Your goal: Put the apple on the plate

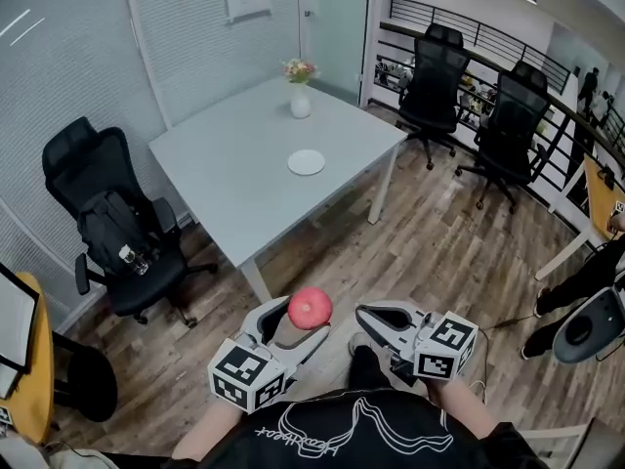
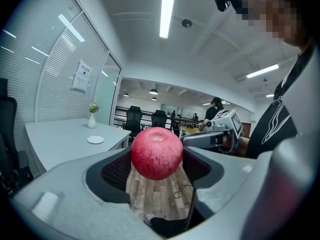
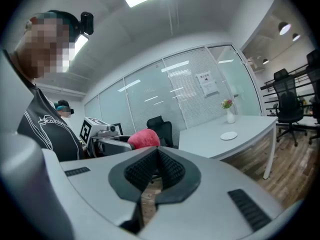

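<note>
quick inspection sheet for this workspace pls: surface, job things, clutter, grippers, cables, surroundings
surface: white table, carrying only a plate and a vase
job's things: apple held in the air, short of the table; white plate empty
clutter: vase of flowers near the table's far corner
grippers: left gripper shut on apple; right gripper shut, empty
cables: thin dark cable on the wood floor
surroundings: black office chairs, glass walls
</note>
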`<state>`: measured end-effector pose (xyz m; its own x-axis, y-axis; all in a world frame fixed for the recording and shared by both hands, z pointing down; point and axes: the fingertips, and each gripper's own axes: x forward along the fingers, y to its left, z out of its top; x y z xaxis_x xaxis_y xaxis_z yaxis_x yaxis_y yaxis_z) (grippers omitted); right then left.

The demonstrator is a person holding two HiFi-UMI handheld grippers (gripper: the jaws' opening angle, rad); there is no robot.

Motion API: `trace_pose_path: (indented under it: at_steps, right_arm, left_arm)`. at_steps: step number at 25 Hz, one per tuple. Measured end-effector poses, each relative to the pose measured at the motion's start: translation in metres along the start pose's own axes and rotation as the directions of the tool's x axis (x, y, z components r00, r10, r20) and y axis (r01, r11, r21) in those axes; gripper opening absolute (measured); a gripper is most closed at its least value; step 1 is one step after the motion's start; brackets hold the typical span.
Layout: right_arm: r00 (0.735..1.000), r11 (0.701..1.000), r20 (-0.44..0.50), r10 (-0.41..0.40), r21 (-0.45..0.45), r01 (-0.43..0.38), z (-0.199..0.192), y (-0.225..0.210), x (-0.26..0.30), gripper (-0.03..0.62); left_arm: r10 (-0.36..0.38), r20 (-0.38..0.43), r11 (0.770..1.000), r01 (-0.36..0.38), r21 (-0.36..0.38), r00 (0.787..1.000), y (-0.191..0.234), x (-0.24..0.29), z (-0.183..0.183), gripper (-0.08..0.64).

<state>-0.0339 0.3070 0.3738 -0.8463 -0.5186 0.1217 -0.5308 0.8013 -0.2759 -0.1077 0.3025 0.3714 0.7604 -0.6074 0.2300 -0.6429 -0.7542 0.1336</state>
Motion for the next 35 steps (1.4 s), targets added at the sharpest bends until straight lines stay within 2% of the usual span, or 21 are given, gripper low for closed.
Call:
trace_pose_path:
  at_steps: [6, 12, 18, 28, 35]
  right_arm:
    - [1.000, 1.000, 0.013, 0.016, -0.012, -0.016, 0.009, -0.026, 0.013, 0.008]
    - [1.000, 1.000, 0.000, 0.016, 0.012, -0.016, 0.006, -0.079, 0.032, 0.008]
    - [1.000, 1.000, -0.008, -0.003, 0.031, 0.004, 0.030, -0.170, 0.053, 0.008]
    - [0.997, 0.998, -0.050, 0.054, 0.045, -0.052, 0.082, -0.331, 0.098, 0.009]
    - [0.991, 0.994, -0.079, 0.104, 0.042, -0.101, 0.100, -0.395, 0.120, 0.008]
  left_arm:
    - [0.016, 0.014, 1.000, -0.016, 0.004, 1.000, 0.020, 0.021, 0.007, 0.330]
    - [0.032, 0.000, 0.999, -0.032, -0.009, 0.999, 0.052, 0.063, 0.006, 0.330]
    - [0.043, -0.023, 0.999, -0.043, -0.020, 0.999, 0.098, 0.135, 0.025, 0.330]
    - [0.101, -0.033, 0.993, -0.103, -0.059, 0.994, 0.192, 0.275, 0.071, 0.330]
    - [0.155, -0.029, 0.986, -0.157, -0.056, 0.987, 0.229, 0.330, 0.094, 0.330]
